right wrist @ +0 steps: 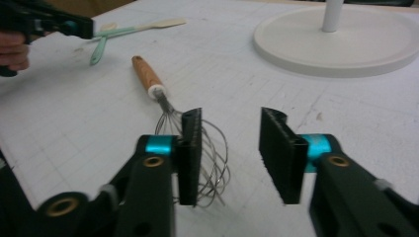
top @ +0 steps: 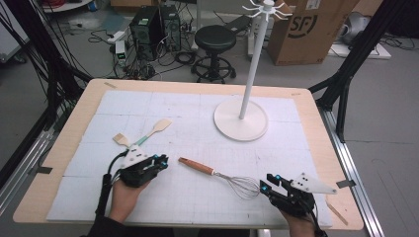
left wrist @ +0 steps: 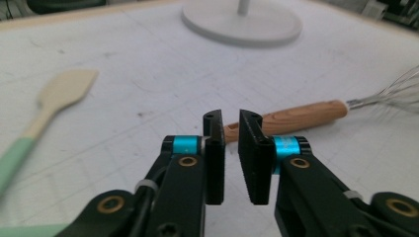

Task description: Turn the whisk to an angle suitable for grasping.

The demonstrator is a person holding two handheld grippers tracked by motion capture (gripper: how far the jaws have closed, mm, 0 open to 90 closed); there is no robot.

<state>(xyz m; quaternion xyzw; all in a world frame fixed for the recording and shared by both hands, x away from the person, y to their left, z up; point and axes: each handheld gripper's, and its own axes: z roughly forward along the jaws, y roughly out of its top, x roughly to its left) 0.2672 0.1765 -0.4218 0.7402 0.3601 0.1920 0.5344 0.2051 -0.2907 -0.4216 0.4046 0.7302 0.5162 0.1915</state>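
Plywood table (top: 59, 148) under a white gridded mat (top: 197, 143) carries the work in the high view, on a grey floor strewn with cables, two computer towers (top: 154, 30), a black round stool (top: 215, 39) and a brown cardboard box (top: 309, 30) beyond the far edge. A white pole stand on a round base (top: 240, 121) sits at two o'clock on the mat. The wire whisk with a wooden handle (top: 217, 174) lies flat at five o'clock, its long axis slanting, handle toward ten o'clock, wires toward four. The left gripper (top: 160, 162) rests just beside the handle end, the right gripper (top: 267, 185) just beside the wire end. Two mint-handled pale spatulas (top: 148, 134) lie crossed at nine o'clock.

In the left gripper view, the jaws stand a narrow gap apart, holding nothing, the whisk handle (left wrist: 291, 117) lying beyond them.

In the right gripper view, the jaws stand moderately wide and empty; the whisk wires (right wrist: 207, 148) lie at the left pad, the handle pointing toward eleven o'clock.
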